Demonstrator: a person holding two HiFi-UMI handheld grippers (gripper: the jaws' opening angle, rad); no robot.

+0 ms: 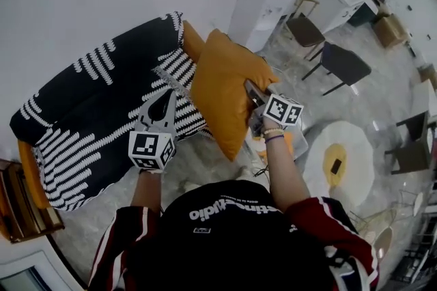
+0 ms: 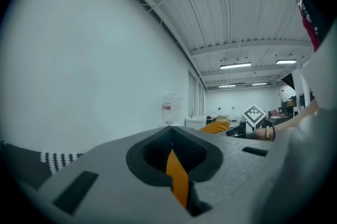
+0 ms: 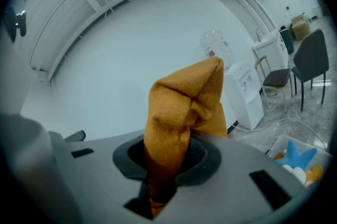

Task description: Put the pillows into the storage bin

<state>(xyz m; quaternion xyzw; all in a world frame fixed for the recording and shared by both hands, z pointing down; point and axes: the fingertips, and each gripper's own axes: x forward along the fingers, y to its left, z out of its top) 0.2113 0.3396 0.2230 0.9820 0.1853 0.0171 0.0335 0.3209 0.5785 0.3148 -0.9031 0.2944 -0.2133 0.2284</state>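
An orange pillow (image 1: pixel 220 88) hangs in the air in front of the sofa (image 1: pixel 89 119), which wears a black-and-white throw. My right gripper (image 1: pixel 251 93) is shut on the pillow's right edge; the right gripper view shows the fabric (image 3: pixel 181 112) bunched between the jaws (image 3: pixel 163 170). A second orange pillow corner (image 1: pixel 192 42) shows behind it on the sofa. My left gripper (image 1: pixel 162 102) points at the sofa, left of the pillow and apart from it. Its jaws (image 2: pixel 176 168) are together, with only a thin orange strip in the seam. A clear bin (image 3: pixel 297 157) holding toys sits on the floor at right.
A white water dispenser (image 1: pixel 263 3) stands against the wall behind the pillow. Two chairs (image 1: pixel 341 64) and a desk are at the far right. A round white table (image 1: pixel 339 158) sits near my right arm, and a wooden shelf (image 1: pixel 17 204) is at the left edge.
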